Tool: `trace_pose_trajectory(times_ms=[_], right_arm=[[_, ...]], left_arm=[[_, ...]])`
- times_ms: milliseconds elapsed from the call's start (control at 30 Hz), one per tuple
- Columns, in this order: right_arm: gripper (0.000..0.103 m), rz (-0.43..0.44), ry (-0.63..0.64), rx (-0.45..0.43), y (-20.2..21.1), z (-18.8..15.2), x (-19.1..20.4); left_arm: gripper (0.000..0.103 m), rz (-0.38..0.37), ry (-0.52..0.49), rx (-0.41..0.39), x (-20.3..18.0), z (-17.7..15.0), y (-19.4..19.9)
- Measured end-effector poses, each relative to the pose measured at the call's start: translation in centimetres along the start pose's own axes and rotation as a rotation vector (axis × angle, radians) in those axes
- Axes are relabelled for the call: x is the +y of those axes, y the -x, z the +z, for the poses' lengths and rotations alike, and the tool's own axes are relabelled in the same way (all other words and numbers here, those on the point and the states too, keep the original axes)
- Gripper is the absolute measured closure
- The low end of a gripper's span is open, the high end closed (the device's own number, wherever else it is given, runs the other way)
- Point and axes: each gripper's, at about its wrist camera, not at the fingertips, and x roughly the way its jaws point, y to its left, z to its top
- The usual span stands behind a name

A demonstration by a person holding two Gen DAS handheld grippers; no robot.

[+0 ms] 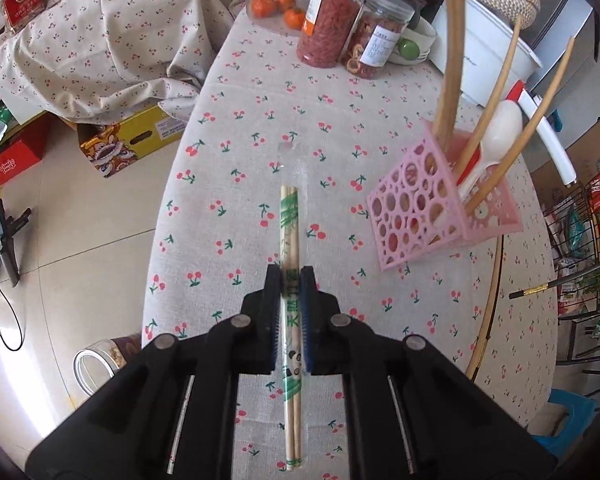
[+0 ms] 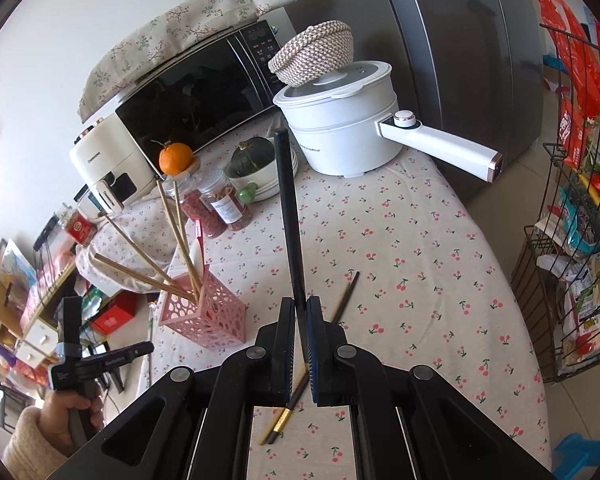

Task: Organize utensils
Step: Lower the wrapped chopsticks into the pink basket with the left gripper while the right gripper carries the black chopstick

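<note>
Wrapped chopsticks [image 1: 290, 264], a wooden pair in a clear sleeve with green print, sit clamped between the pads of the left hand-held gripper [image 1: 290, 280] above the cherry-print tabletop [image 1: 236, 128], with the pink perforated holder [image 1: 440, 204] off to the right holding bamboo chopsticks and a white spoon [image 1: 496, 136]. Seen from the right wrist, the right hand-held gripper [image 2: 299, 312] is clenched on a black chopstick [image 2: 290, 216] pointing up and away, while a second black chopstick [image 2: 342, 304] lies on the tabletop just beneath, and the holder stands to the left
</note>
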Motion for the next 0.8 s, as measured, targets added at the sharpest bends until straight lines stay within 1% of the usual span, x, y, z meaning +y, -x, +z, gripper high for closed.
trace_pose_trajectory(times_ms=[167,267,367,467,600,667,800], right_arm=[[0.097,0.036,0.002,-0.040,0.9,0.8,1.2],[0.097,0.059,0.009,-0.061,1.4,1.2,2.0],[0.097,0.075,0.017,-0.079,1.7,1.6,2.8],[0.097,0.089,0.027,-0.098,1.9,1.8,3.6],[0.097,0.109,0.052,-0.121,2.0,2.2,4.9],[0.097,0.116,0.063,-0.133,2.0,2.4,5.6],[0.097,0.137,0.080,-0.145,1.7,2.6,6.8]], left_arm=[[0.093,-0.069,-0.036,-0.140,-0.6,0.5,4.4],[0.093,-0.119,-0.061,-0.201,-1.0,0.7,6.6],[0.093,-0.189,-0.060,-0.260,-1.2,0.8,8.8],[0.093,-0.233,-0.066,-0.338,-1.4,1.1,10.9],[0.093,-0.286,-0.053,-0.442,-1.4,1.4,12.6],[0.093,-0.293,-0.053,-0.489,-1.5,1.6,13.0],[0.093,-0.307,-0.057,-0.555,-2.0,2.0,13.2]])
